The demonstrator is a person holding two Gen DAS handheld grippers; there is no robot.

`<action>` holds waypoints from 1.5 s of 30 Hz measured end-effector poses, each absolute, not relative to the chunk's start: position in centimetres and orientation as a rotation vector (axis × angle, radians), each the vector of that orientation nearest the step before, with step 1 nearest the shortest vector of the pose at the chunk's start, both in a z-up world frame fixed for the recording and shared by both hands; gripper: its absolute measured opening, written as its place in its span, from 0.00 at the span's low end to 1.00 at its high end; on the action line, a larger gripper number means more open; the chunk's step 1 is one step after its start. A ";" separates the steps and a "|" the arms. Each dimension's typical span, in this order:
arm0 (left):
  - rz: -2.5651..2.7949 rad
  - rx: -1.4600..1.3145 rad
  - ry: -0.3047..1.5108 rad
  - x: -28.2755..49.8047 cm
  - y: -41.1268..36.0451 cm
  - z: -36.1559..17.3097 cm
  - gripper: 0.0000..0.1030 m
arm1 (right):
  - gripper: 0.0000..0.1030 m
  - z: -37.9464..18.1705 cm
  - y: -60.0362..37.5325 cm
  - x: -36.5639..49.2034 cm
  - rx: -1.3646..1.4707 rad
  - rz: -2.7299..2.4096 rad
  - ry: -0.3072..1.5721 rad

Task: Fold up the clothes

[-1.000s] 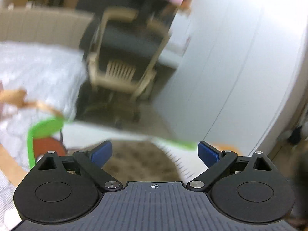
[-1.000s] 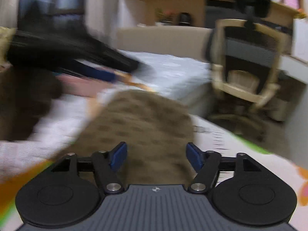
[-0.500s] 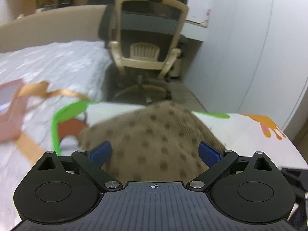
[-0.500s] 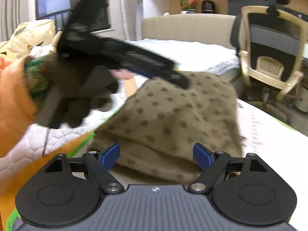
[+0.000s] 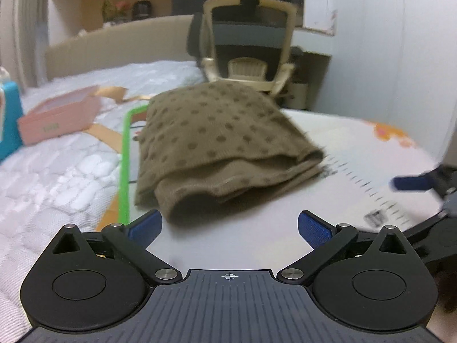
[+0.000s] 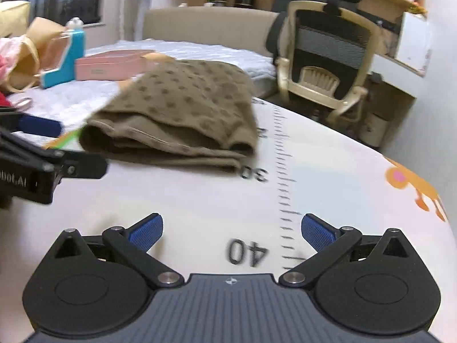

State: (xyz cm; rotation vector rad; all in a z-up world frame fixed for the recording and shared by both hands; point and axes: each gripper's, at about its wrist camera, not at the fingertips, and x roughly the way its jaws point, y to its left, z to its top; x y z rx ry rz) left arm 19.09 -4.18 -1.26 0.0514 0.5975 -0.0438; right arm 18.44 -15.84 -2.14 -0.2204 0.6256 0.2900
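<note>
Pulled back off the brown dotted garment (image 5: 222, 145), both grippers now clear of it.

Folded into a thick stack and resting on the white mat (image 6: 328, 183), near its green edge; looks finished bar perhaps a final tidy. Left gripper (image 5: 228, 225) spread wide and empty, held low just short of the fold; right gripper (image 6: 231, 228) likewise spread, empty, hovering over the printed ruler marks.

Both black hand-held grippers with blue pads hover side by side, left (image 5: 227, 227) and right (image 6: 232, 230), jaws spread wide, empty.
</note>
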 end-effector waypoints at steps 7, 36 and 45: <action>0.073 0.088 0.663 20.9 -4.7 -3.3 1.00 | 1.00 -2.6 -17.5 20.4 -0.141 0.281 0.665; 0.036 -0.005 0.692 20.9 -3.2 -3.4 1.00 | 1.00 -2.7 -18.0 20.6 -0.105 0.292 0.684; 0.036 -0.005 0.692 20.9 -3.2 -3.4 1.00 | 1.00 -2.7 -18.0 20.6 -0.105 0.293 0.683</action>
